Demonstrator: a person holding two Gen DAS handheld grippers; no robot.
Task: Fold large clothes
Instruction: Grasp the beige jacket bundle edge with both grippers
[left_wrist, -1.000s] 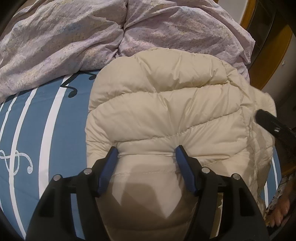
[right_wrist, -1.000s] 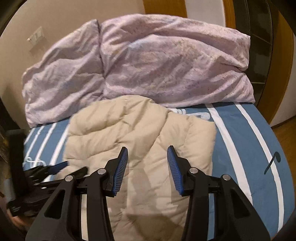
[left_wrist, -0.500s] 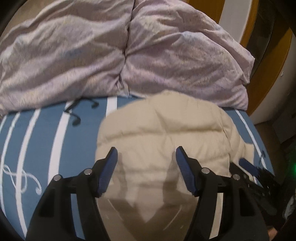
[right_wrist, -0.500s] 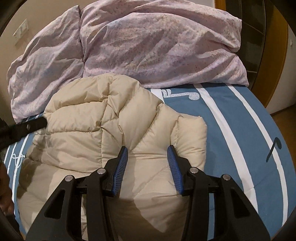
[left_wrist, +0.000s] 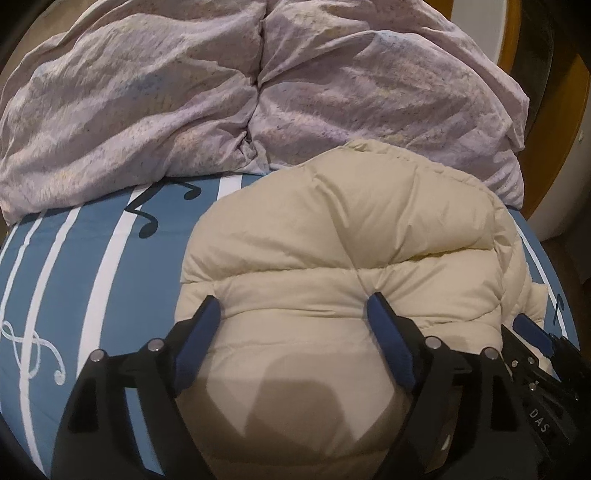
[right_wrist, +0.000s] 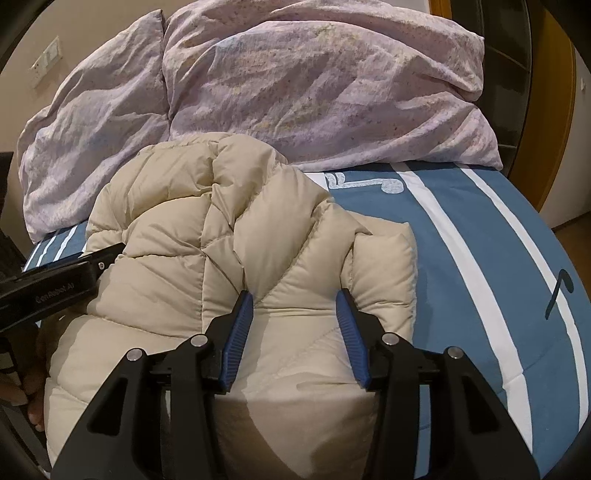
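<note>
Hovering spread and empty over the bundled jacket (left_wrist: 332, 258) mid-bed, both grippers, left (left_wrist: 291, 314) and right (right_wrist: 295, 314), next needed an edge to grip.

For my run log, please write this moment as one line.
task: fold large clothes | left gripper: open over beige puffer jacket | right gripper: open over jacket | jacket: bunched on blue striped bed sheet

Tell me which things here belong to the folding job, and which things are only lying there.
Belong to the job:
- cream puffer jacket
- left gripper, open over it
- right gripper, open over it

Only lying there:
- lilac duvet, bunched behind the jacket
- blue striped bedsheet underneath
</note>
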